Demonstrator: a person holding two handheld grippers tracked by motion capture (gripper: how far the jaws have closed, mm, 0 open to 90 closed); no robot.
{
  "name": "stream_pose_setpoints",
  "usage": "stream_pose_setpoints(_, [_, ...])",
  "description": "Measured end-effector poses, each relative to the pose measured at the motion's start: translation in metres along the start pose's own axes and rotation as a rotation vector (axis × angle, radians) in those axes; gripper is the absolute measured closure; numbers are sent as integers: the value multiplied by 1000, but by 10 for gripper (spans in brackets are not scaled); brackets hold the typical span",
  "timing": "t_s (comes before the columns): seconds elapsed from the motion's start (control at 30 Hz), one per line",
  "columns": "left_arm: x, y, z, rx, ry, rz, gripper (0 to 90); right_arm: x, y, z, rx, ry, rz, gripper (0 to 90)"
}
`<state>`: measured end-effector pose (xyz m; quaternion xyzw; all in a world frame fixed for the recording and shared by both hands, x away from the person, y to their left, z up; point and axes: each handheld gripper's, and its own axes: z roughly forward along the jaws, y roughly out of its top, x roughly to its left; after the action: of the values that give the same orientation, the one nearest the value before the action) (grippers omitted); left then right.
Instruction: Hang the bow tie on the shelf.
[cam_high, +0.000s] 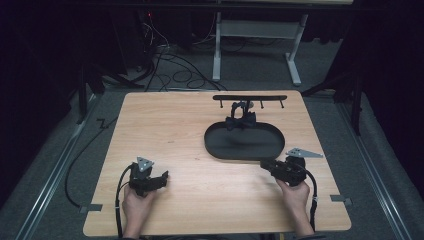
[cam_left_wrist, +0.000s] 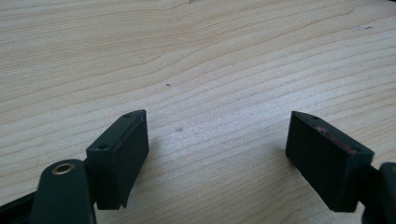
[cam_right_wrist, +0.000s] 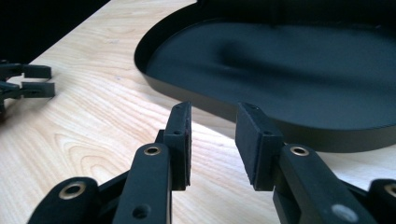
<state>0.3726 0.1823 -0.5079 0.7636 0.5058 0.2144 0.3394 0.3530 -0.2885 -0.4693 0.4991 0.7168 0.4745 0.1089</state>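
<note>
A black oval tray (cam_high: 220, 145) lies on the wooden table (cam_high: 185, 125), right of the middle. Behind it stands a low black rack with pegs (cam_high: 250, 98). A small dark object like a bow tie (cam_high: 240, 120) hangs from the rack over the tray's far rim. My right gripper (cam_high: 263, 163) lies low at the tray's near right edge. In the right gripper view its jaws (cam_right_wrist: 212, 135) stand partly apart just short of the tray's rim (cam_right_wrist: 196, 100), with nothing between them. My left gripper (cam_high: 164, 177) rests at the near left, open wide over bare wood (cam_left_wrist: 217, 135).
The left gripper (cam_right_wrist: 28, 81) shows far off at the left of the right gripper view. Cables and a metal stand (cam_high: 260, 45) are on the floor behind the table. Metal rails (cam_high: 55, 170) run along both sides.
</note>
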Motion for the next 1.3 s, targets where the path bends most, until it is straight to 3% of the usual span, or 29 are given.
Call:
stream_pose_setpoints(0.47, [0, 0, 0, -2, -1, -1, 219, 5, -6, 7, 40, -1, -15, 678])
stream_pose_setpoints(0.7, [0, 0, 0, -1, -3, -2, 218, 10, -8, 18, 98, -4, -54, 677])
stream_pose_setpoints(1.13, [0, 0, 0, 0, -3, -1, 218, 22, -12, 37, 149, -77, -134, 663])
stream_pose_setpoints(1.3, [0, 0, 0, -1, -3, -2, 217, 25, -14, 41, 159, -123, -184, 645])
